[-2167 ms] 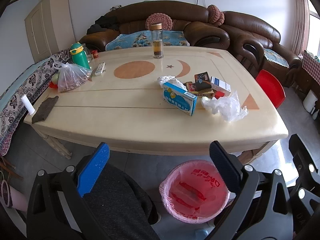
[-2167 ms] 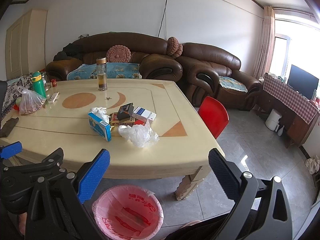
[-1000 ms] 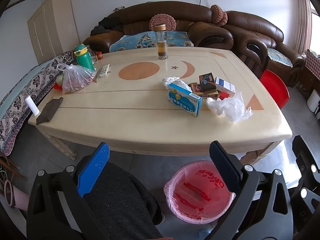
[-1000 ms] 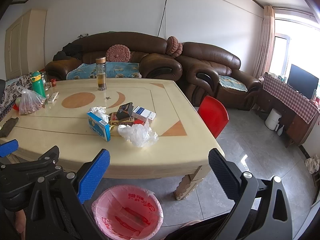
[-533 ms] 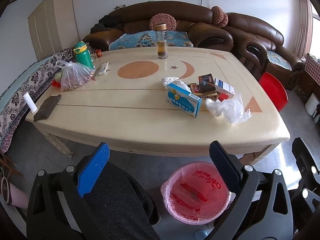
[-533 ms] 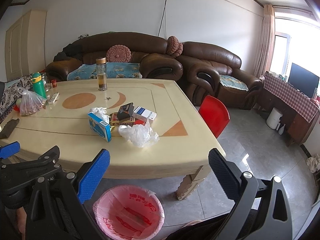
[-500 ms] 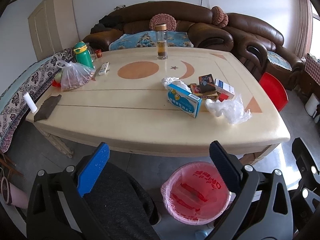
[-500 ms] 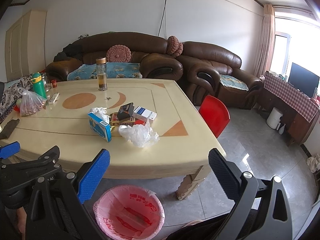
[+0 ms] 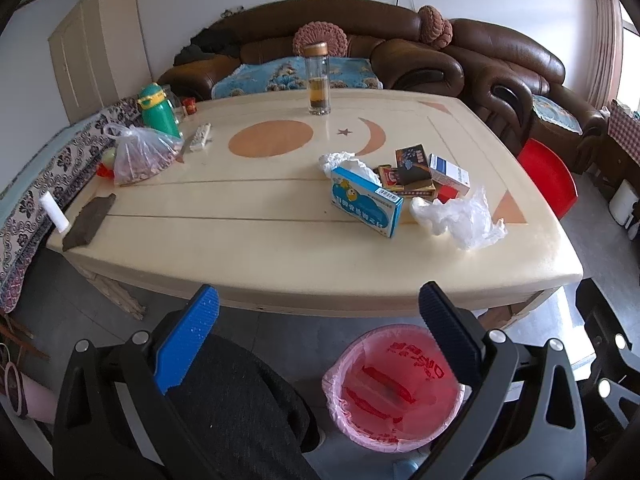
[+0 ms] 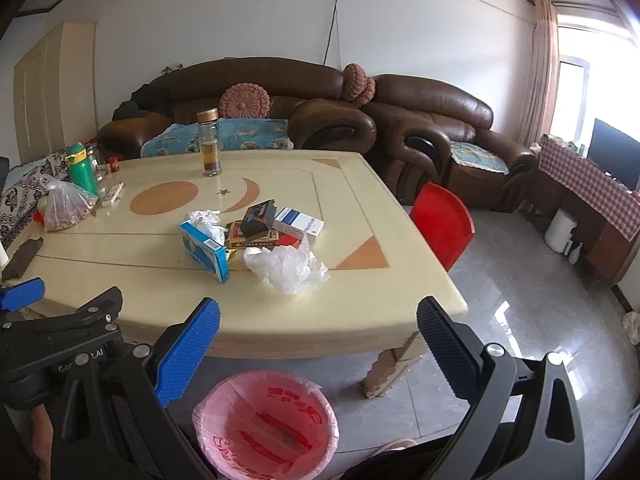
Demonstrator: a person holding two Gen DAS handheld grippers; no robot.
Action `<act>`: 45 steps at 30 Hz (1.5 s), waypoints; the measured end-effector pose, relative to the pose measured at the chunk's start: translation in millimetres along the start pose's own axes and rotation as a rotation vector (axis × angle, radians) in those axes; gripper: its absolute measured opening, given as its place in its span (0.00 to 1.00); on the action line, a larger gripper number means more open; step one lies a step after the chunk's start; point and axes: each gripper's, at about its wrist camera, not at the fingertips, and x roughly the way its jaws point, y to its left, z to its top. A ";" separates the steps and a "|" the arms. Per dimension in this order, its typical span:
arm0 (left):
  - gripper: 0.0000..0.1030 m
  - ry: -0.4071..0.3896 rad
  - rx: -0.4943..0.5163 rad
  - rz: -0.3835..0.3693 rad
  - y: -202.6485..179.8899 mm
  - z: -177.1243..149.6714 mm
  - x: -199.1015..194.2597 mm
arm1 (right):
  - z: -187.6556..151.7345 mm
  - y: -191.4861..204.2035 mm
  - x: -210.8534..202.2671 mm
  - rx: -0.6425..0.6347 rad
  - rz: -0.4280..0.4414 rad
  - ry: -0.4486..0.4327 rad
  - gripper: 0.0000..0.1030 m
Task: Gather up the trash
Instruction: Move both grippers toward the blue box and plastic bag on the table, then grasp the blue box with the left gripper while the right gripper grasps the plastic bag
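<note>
A cream table (image 9: 248, 256) (image 10: 344, 304) carries a heap of trash: a blue box (image 9: 365, 201) (image 10: 203, 249), a crumpled clear plastic bag (image 9: 460, 218) (image 10: 286, 266), a white tissue wad (image 9: 338, 159) (image 10: 204, 218), a black box (image 9: 412, 158) (image 10: 259, 216), a white carton (image 9: 449, 173) (image 10: 298, 221). A bin with a pink liner (image 9: 394, 386) (image 10: 266, 420) stands on the floor in front of the table. My left gripper (image 9: 316, 330) and right gripper (image 10: 316, 332) hover open and empty, short of the table's near edge.
A glass bottle (image 9: 317, 79), green flask (image 9: 158, 111), bagged food (image 9: 140, 153), remote (image 9: 200, 137) and dark cloth (image 9: 89, 221) sit elsewhere on the table. A red stool (image 10: 440, 226) stands at its right. Brown sofas (image 10: 436, 128) line the back. A dark-trousered knee (image 9: 240, 412) is below the left gripper.
Both views have barely shifted; the left view wobbled slightly sideways. Both grippers stay open and nothing on the table has moved.
</note>
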 end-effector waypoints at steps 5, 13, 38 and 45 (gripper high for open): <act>0.95 0.067 -0.018 -0.014 8.5 15.1 28.0 | 2.8 0.0 24.6 -0.002 0.055 0.034 0.94; 0.95 0.128 -0.020 -0.016 10.6 40.9 71.8 | 4.2 2.3 72.4 -0.036 0.094 0.073 0.94; 0.95 0.435 -0.245 -0.125 -33.3 88.3 210.3 | 15.8 -2.0 230.6 -0.196 0.303 0.154 0.94; 0.95 0.494 -0.364 -0.138 -28.2 92.3 234.0 | 12.1 0.2 256.3 -0.164 0.377 0.203 0.94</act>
